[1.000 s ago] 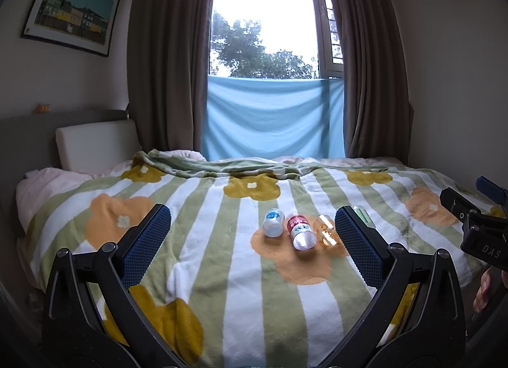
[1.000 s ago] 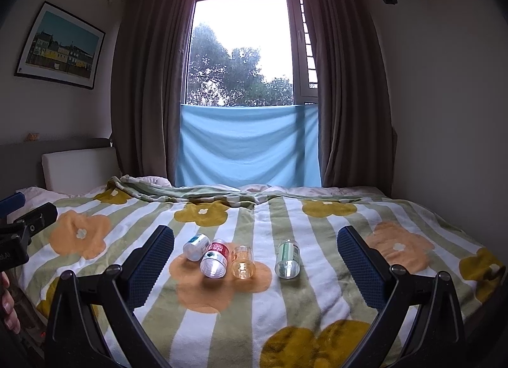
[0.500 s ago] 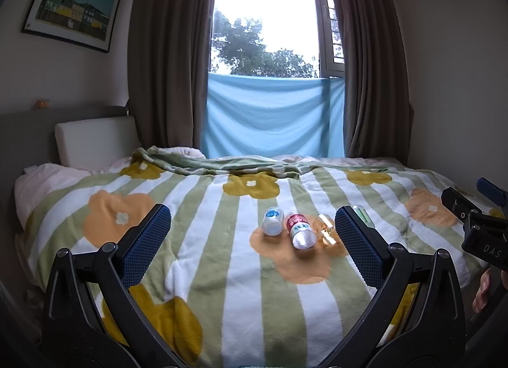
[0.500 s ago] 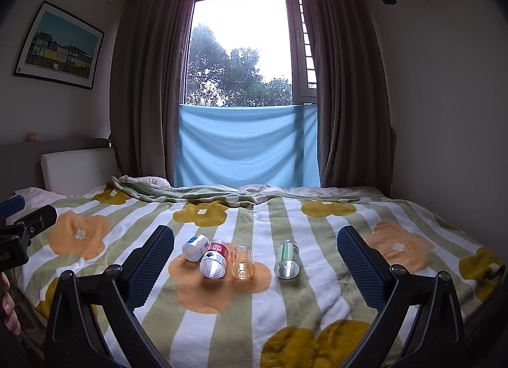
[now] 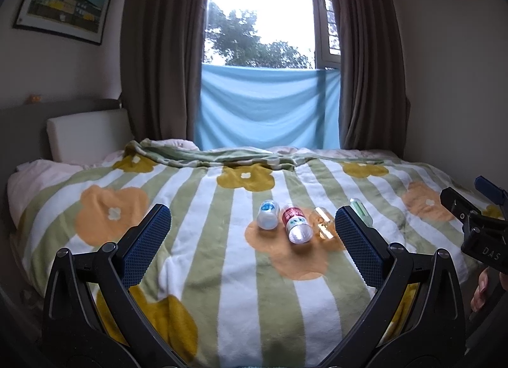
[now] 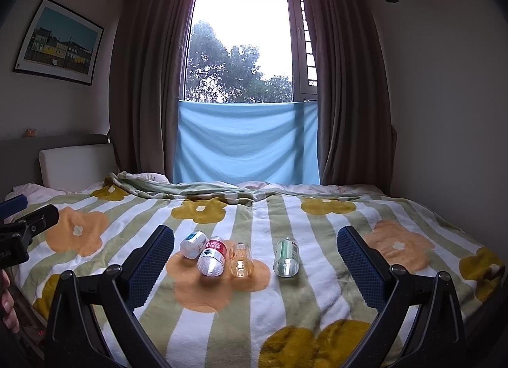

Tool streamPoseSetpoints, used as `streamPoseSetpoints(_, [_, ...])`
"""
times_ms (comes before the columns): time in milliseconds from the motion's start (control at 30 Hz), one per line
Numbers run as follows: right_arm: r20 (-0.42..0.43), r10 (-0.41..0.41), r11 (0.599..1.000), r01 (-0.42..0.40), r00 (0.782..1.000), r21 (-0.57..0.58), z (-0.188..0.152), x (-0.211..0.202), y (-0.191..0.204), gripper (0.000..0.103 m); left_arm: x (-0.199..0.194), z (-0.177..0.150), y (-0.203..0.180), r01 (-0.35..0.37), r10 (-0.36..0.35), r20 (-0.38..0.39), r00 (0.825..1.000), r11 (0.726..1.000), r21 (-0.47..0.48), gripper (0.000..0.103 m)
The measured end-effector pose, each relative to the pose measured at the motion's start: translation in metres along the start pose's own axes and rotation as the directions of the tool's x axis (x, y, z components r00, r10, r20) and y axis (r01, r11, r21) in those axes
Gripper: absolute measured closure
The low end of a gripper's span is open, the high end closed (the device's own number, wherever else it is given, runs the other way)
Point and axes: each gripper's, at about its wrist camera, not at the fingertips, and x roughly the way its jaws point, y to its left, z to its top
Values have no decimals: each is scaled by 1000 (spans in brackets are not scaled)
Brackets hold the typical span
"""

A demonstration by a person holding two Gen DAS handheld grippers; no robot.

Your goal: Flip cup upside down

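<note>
Right wrist view: your right gripper [image 6: 255, 261] is spread wide, four cylindrical cups [image 6: 241, 259] lying sideways beyond its fingers on the fleecy floral blanket [image 6: 317, 298]. Your left gripper [image 5: 252, 242] is wide too, holding nothing.

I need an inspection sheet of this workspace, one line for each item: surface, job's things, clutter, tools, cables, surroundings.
Surface: bed with green-and-white striped flower blanket, soft and wrinkled at the far edge.
Job's things: four small cups lying on their sides in a row: blue-labelled white cup, red-labelled clear cup, amber clear cup, green-labelled clear cup, set apart from the other three.
Clutter: nothing seen.
Tools: left tool open, empty; right tool open, empty; both above the blanket, short of the cups.
Cables: nothing seen.
Surroundings: window with light blue cloth, brown curtains, framed picture, white headboard cushion.
</note>
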Motion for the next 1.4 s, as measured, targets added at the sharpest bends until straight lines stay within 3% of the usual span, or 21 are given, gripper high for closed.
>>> streamPoseSetpoints(167, [-24,17,1000,-18,1000,-13,-1,12,3,0,54,21,4,97,-91,-104,990,994,46,0])
streamPoseSetpoints(233, [-37,31,999,-31,999,-10,-3,20,3,0,85,29,3,99,-85,-139,987,990,97,0])
streamPoseSetpoints(367, [-61,43,999,-43,997,4,-10,37,1,0,163,39,-5,150,-101,-264,959,973,175,0])
streamPoseSetpoints(533, [-110,73,997,-70,991,29,-27,66,0,0,282,35,-5,235,-172,-479,861,969,75,0])
streamPoseSetpoints(600, [-137,83,996,-80,987,32,-35,82,1,0,329,27,-5,233,-170,-546,820,971,49,0])
streamPoseSetpoints(733, [-215,117,993,-109,970,48,-60,118,4,0,399,2,-9,218,-132,-635,761,974,60,0])
streamPoseSetpoints(867, [-265,139,990,-129,954,56,-81,147,7,0,451,-28,-9,221,-136,-701,700,975,31,0])
streamPoseSetpoints(1067, [-261,144,989,-143,955,24,-98,167,14,0,491,-63,-8,239,-197,-773,602,969,-61,1])
streamPoseSetpoints(1167, [-256,151,988,-148,955,31,-102,173,14,0,504,-76,-5,245,-251,-801,543,960,-135,8])
streamPoseSetpoints(1267, [-257,165,986,-159,952,44,-105,177,12,0,512,-86,-1,239,-303,-815,493,948,-208,32])
streamPoseSetpoints(1333, [-261,165,986,-160,951,38,-106,178,12,0,514,-90,3,233,-329,-814,479,942,-243,41])
streamPoseSetpoints(1400, [-264,163,987,-160,951,33,-107,179,13,0,513,-90,5,235,-350,-805,479,935,-267,47])
